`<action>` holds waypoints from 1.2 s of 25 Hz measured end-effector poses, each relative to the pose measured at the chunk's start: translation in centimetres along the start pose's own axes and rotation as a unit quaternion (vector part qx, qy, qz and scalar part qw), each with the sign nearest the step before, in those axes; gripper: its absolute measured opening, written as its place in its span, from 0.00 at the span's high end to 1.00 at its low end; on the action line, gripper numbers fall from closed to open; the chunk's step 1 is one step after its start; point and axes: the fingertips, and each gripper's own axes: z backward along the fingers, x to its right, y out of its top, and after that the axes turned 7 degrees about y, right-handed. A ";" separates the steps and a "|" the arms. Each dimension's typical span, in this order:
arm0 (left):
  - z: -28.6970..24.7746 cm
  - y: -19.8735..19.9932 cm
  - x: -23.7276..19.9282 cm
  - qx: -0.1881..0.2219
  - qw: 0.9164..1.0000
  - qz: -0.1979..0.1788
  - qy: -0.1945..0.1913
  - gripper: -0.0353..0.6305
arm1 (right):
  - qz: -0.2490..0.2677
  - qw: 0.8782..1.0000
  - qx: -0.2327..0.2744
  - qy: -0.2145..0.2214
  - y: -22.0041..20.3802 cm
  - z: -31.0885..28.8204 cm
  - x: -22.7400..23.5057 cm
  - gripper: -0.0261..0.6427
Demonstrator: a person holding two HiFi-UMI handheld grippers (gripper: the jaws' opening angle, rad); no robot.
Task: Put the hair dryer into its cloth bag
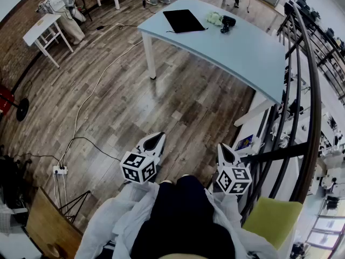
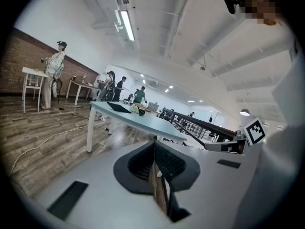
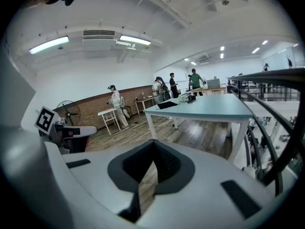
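Dark trousers (image 1: 183,209) fill the bottom of the head view. Just above them both grippers hang over the wood floor (image 1: 108,90): the left gripper (image 1: 155,140) and the right gripper (image 1: 223,149), each with jaws pressed together on nothing. Well apart, at upper middle, the desk (image 1: 242,53) carries a flat black piece, probably the cloth bag (image 1: 183,20). Near it, to the right, is a small dark shape, probably the hair dryer (image 1: 228,21), too small to read its long axis. Neither hand looks clearly nearer, and both would have to travel up-frame.
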 end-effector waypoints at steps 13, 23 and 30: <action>2.0 -0.1 6.0 0.006 0.994 -0.107 0.007 0.92 | -0.019 0.997 0.074 0.032 3.5 7.0 1.6 0.95; 3.1 -1.6 8.4 -0.010 0.992 -0.127 -0.001 0.92 | -0.030 0.995 0.068 0.067 1.6 8.5 1.5 0.95; 3.5 -2.5 9.5 -0.004 0.992 -0.121 0.015 0.92 | -0.021 0.993 0.064 0.099 1.1 8.5 1.4 0.95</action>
